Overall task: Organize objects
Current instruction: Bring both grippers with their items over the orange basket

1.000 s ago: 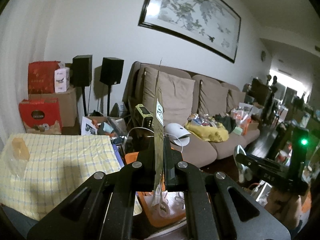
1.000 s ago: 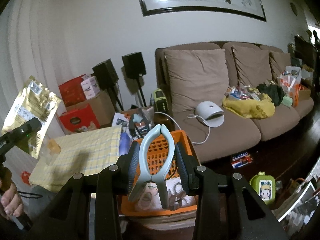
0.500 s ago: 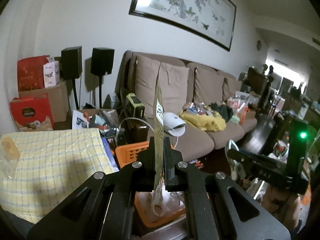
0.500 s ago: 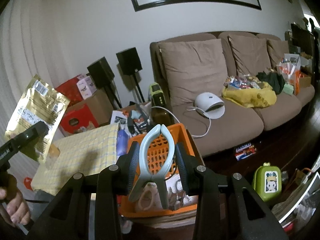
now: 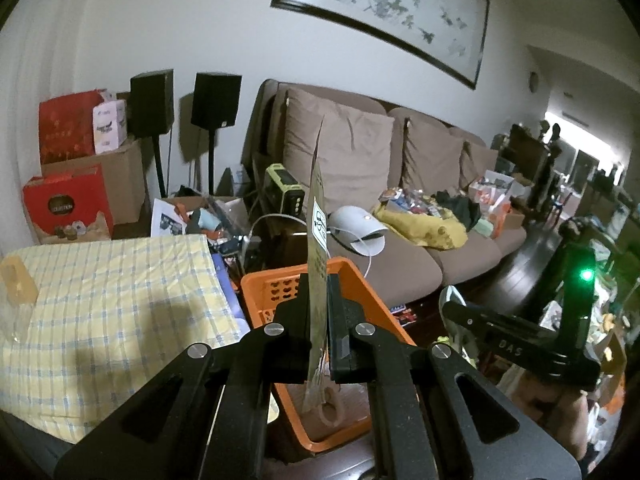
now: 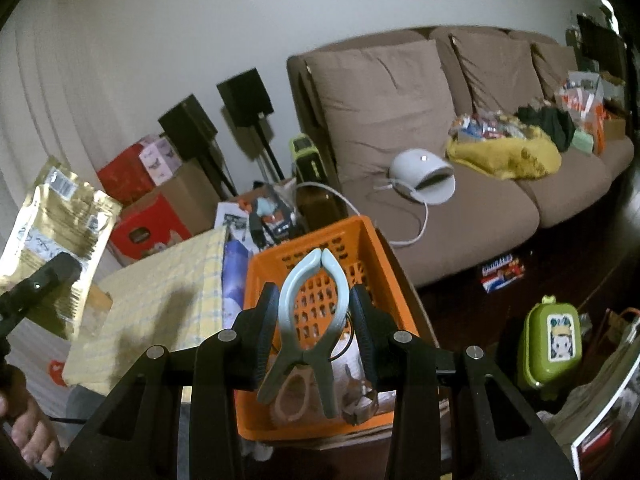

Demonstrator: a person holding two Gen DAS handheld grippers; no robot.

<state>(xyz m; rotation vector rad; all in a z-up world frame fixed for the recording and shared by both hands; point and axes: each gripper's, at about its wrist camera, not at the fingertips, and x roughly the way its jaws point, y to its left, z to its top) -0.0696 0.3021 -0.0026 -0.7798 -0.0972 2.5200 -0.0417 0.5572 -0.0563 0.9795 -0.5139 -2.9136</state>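
Observation:
My left gripper (image 5: 319,292) is shut on a flat gold foil pouch (image 5: 317,240), held upright and edge-on above the orange basket (image 5: 272,288). The right wrist view shows the pouch's gold face (image 6: 60,236) at far left. My right gripper (image 6: 314,300) is shut on a pale blue clip (image 6: 310,312), its tips closed, held above the orange basket (image 6: 384,264). The basket holds rings and small items. The right gripper also shows in the left wrist view (image 5: 452,308) at right.
A yellow checked cloth (image 5: 108,300) covers a surface left of the basket. A brown sofa (image 6: 460,200) holds a white device (image 6: 424,176) and a yellow bundle (image 6: 504,156). Speakers, red boxes and clutter stand at the back. A green case (image 6: 554,344) lies on the floor.
Both grippers have drifted with their loads; the views have tipped down, so the basket and cloth sit higher and larger. The grips have not changed.

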